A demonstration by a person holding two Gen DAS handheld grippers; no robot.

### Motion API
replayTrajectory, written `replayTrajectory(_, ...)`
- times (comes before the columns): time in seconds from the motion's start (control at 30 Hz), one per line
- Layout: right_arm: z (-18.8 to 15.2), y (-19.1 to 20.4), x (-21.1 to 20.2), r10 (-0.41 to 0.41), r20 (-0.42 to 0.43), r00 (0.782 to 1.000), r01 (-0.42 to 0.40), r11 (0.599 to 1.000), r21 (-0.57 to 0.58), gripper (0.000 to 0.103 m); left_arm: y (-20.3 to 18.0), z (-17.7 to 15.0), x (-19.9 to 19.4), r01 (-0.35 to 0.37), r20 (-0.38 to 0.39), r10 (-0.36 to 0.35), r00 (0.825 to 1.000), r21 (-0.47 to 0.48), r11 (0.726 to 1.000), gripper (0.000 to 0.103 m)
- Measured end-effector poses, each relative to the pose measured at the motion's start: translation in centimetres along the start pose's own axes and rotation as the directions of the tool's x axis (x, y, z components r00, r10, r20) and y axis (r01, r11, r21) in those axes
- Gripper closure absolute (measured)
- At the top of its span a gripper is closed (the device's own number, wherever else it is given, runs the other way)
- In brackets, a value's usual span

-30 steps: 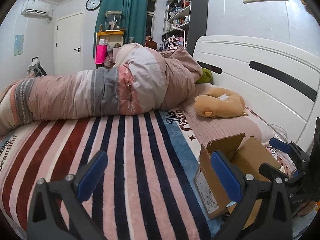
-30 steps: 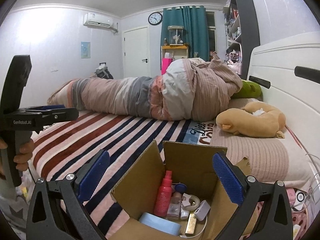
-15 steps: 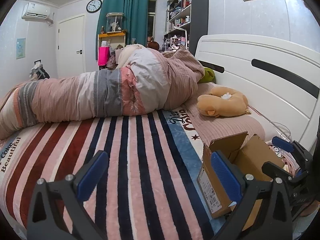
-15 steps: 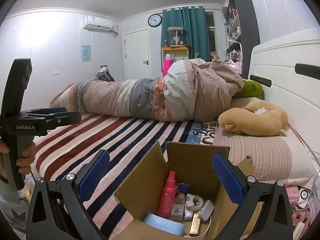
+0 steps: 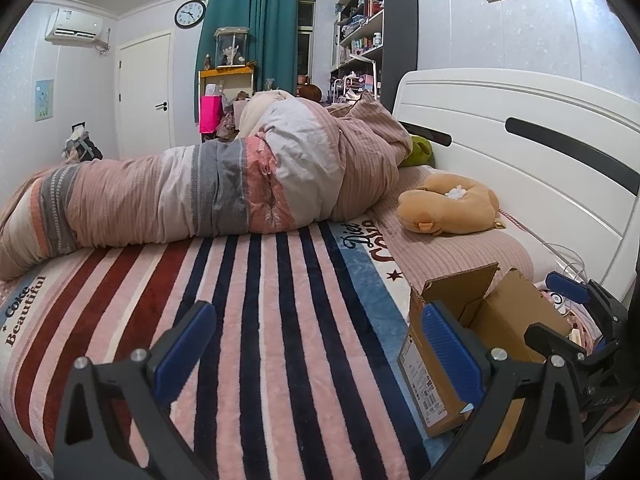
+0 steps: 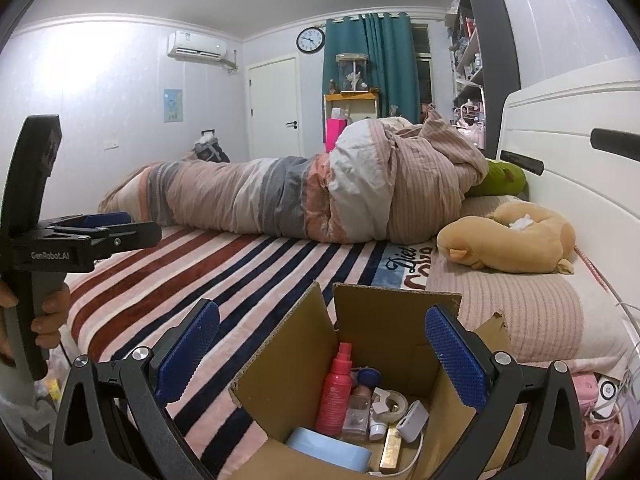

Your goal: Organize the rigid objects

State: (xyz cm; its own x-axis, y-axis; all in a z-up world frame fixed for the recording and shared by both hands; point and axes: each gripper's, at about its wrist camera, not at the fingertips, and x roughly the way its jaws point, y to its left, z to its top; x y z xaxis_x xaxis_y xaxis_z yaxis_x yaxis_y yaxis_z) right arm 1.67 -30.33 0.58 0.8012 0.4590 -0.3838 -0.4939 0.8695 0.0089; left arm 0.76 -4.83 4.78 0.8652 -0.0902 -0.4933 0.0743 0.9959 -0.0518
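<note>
A: Step in hand, quick?

B: My read: picking the first item out of the cardboard box [image 6: 400,332], lower centre of the right wrist view, sitting on the striped blanket [image 6: 248,272] of the bed. Left claw [image 5: 316,344] is wide open, empty, hovering over blanket stripes; the box is at its lower right. Right claw [image 6: 322,344] is wide open too, empty, straddling the box mouth from above.

A: How to do it well?

B: Go for the pink spray bottle [image 6: 335,390]; it stands upright at the left of the pile. Drop straight down, pads on its body, and keep clear of the flaps. The blue round lid [image 6: 330,454], tape roll [image 6: 390,402], white charger [image 6: 412,420] and gold bar [image 6: 390,446] are crowded together and touching, so lift slowly. The left claw could steady the box.

A: Text?

B: Left to right: "GenRobot.AI" on the left claw's body at the left edge of the right view; "Coke Beautiful" on the blanket, lower left of the left view; "Diet" script mid-frame. The box label is too small to read.
</note>
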Motion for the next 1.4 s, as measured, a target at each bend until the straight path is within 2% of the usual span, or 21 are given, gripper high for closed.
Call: replayTrajectory(1.4,0.1,0.06,0.12,0.004,0.002,1.0,-0.004,1.0,-0.001,0.0,0.04,-0.09,-0.39,-0.008,0.0,0.008,1.0,0.0,1.0,0.001)
